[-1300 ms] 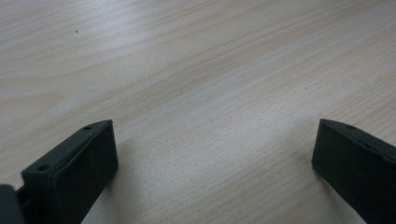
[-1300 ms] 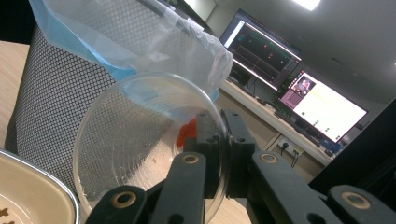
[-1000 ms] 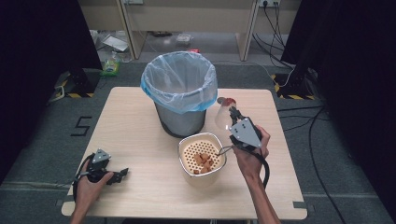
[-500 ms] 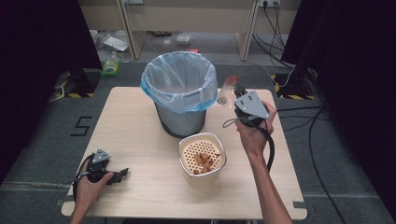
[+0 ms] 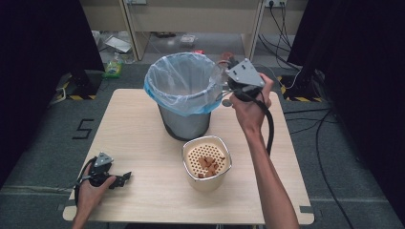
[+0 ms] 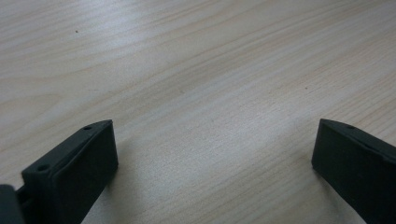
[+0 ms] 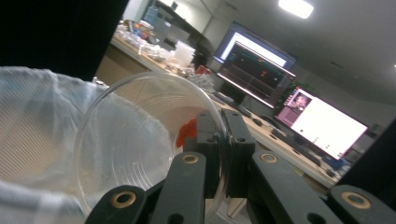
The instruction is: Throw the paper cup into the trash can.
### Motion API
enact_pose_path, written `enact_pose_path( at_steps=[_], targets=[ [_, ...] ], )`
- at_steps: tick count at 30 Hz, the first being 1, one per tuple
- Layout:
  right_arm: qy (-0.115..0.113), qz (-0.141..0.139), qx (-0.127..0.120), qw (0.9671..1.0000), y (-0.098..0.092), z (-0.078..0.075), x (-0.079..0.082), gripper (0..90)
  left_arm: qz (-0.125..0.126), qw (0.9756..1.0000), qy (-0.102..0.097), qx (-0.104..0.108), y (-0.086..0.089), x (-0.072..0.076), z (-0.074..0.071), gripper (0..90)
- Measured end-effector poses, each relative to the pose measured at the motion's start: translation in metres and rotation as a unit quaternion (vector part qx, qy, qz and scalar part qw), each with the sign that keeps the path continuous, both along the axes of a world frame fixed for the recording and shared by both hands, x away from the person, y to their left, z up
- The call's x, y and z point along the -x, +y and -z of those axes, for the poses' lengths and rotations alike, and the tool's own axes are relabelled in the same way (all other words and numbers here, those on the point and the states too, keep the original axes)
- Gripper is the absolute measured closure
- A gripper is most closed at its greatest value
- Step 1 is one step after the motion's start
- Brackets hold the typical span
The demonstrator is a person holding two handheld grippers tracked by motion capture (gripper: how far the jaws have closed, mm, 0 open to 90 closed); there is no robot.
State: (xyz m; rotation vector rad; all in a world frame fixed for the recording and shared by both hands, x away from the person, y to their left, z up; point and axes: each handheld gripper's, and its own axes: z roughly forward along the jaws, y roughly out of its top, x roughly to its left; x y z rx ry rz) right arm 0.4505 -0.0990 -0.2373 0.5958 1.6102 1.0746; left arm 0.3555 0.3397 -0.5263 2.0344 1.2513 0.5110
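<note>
- Two grippers work: the right gripper [image 5: 228, 85] has its fingers clenched on the rim of a clear plastic cup [image 7: 140, 144], raised at the bin's [image 5: 184, 95] three o'clock edge.
- Judged step: tipping the cup into the bin; next, tilt farther over the liner.
- Left gripper [image 6: 210, 158] rests released on the bench [image 5: 143, 143], at seven o'clock.

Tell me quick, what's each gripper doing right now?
Left gripper: open, empty, jaws over the wooden table.
Right gripper: shut on the rim of a clear plastic cup.
</note>
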Motion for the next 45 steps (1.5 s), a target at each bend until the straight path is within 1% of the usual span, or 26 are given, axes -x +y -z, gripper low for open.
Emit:
enact_pose_path(
  at_steps=[1, 2, 3, 5, 6, 8, 9, 12, 13, 14, 15, 17, 19, 21, 22, 23, 24, 26, 27, 29, 31, 35, 38, 40, 42, 45],
  targets=[
    [0.000, 0.000, 0.000, 1.0000, 0.000, 0.000, 0.000, 87.0, 0.000, 1.0000, 0.000, 0.000, 0.000, 0.000, 0.000, 0.0],
    [0.002, -0.007, -0.002, 1.0000, 0.006, -0.001, -0.003, 87.0, 0.000, 1.0000, 0.000, 0.000, 0.000, 0.000, 0.000, 0.0],
    [0.006, -0.017, 0.002, 0.9998, 0.021, -0.002, -0.008, 87.0, 0.000, 1.0000, 0.000, 0.000, 0.000, 0.000, 0.000, 0.0],
    [0.006, -0.024, 0.012, 0.9996, 0.036, -0.003, -0.012, 87.0, 0.000, 1.0000, 0.000, 0.000, 0.000, 0.000, 0.000, 0.0],
    [0.003, -0.025, 0.022, 0.9994, 0.043, -0.003, -0.014, 87.0, 0.000, 1.0000, 0.000, 0.000, 0.000, 0.000, 0.000, 0.0],
    [0.010, -0.033, 0.025, 0.9991, 0.056, -0.003, -0.020, 87.0, 0.000, 1.0000, 0.000, 0.000, 0.000, 0.000, 0.000, 0.0],
    [0.013, -0.032, 0.031, 0.9989, 0.062, -0.003, -0.023, 87.0, 0.000, 1.0000, 0.000, 0.000, 0.000, 0.000, 0.000, 0.0],
    [0.030, -0.038, 0.037, 0.9981, 0.080, 0.001, -0.033, 86.9, 0.000, 1.0000, 0.000, 0.000, 0.000, 0.000, 0.000, 0.0],
    [0.030, -0.038, 0.037, 0.9981, 0.080, 0.001, -0.033, 86.9, 0.000, 1.0000, 0.000, 0.000, 0.000, 0.000, 0.000, 0.0],
    [0.042, -0.042, 0.044, 0.9973, 0.091, 0.004, -0.040, 86.8, 0.000, 1.0000, 0.000, 0.000, 0.000, 0.000, 0.000, 0.0],
    [0.049, -0.042, 0.048, 0.9968, 0.095, 0.005, -0.043, 86.7, 0.000, 1.0000, 0.000, 0.000, 0.000, 0.000, 0.000, 0.0],
    [0.056, -0.041, 0.055, 0.9961, 0.102, 0.007, -0.049, 86.2, 0.000, 1.0000, 0.000, 0.000, 0.000, 0.000, 0.000, 0.0],
    [0.069, -0.041, 0.057, 0.9951, 0.108, 0.010, -0.054, 85.5, 0.000, 1.0000, 0.000, 0.000, 0.000, 0.000, 0.000, 0.0],
    [0.073, -0.041, 0.061, 0.9946, 0.111, 0.011, -0.057, 84.8, 0.000, 1.0000, 0.000, 0.000, 0.000, 0.000, 0.000, 0.0],
    [0.089, -0.044, 0.062, 0.9931, 0.114, 0.013, -0.061, 80.7, 0.000, 1.0000, 0.000, 0.000, 0.000, 0.000, 0.000, 0.0],
    [0.096, -0.042, 0.057, 0.9928, 0.116, 0.015, -0.063, 77.6, 0.000, 1.0000, 0.000, 0.000, 0.000, 0.000, 0.000, 0.0],
    [0.096, -0.038, 0.059, 0.9929, 0.116, 0.015, -0.064, 75.1, 0.000, 1.0000, 0.000, 0.000, 0.000, 0.000, 0.000, 0.0],
    [0.105, -0.038, 0.063, 0.9917, 0.117, 0.016, -0.065, 71.0, 0.000, 1.0000, 0.000, 0.000, 0.000, 0.000, 0.000, 0.0],
    [0.106, -0.034, 0.067, 0.9915, 0.116, 0.016, -0.064, 67.9, 0.000, 1.0000, 0.000, 0.000, 0.000, 0.000, 0.000, 0.0],
    [0.114, -0.037, 0.058, 0.9911, 0.113, 0.015, -0.063, 66.6, 0.000, 1.0000, 0.000, 0.000, 0.000, 0.000, 0.000, 0.0],
    [0.114, -0.035, 0.053, 0.9914, 0.107, 0.013, -0.061, 64.0, 0.000, 1.0000, 0.000, 0.000, 0.000, 0.000, 0.000, 0.0],
    [0.122, -0.033, 0.040, 0.9912, 0.090, 0.010, -0.056, 61.2, 0.000, 1.0000, 0.000, 0.000, 0.000, 0.000, 0.000, 0.0],
    [0.127, -0.031, 0.025, 0.9911, 0.076, 0.009, -0.052, 59.6, 0.000, 1.0000, 0.000, 0.000, 0.000, 0.000, 0.000, 0.0],
    [0.136, -0.033, 0.016, 0.9901, 0.067, 0.010, -0.050, 58.2, 0.000, 1.0000, 0.000, 0.000, 0.000, 0.000, 0.000, 0.0],
    [0.139, -0.028, 0.013, 0.9898, 0.059, 0.011, -0.048, 56.9, 0.000, 1.0000, 0.000, 0.000, 0.000, 0.000, 0.000, 0.0],
    [0.145, -0.023, -0.004, 0.9891, 0.045, 0.011, -0.044, 53.9, 0.000, 1.0000, 0.000, 0.000, 0.000, 0.000, 0.000, 0.0]
  ],
)
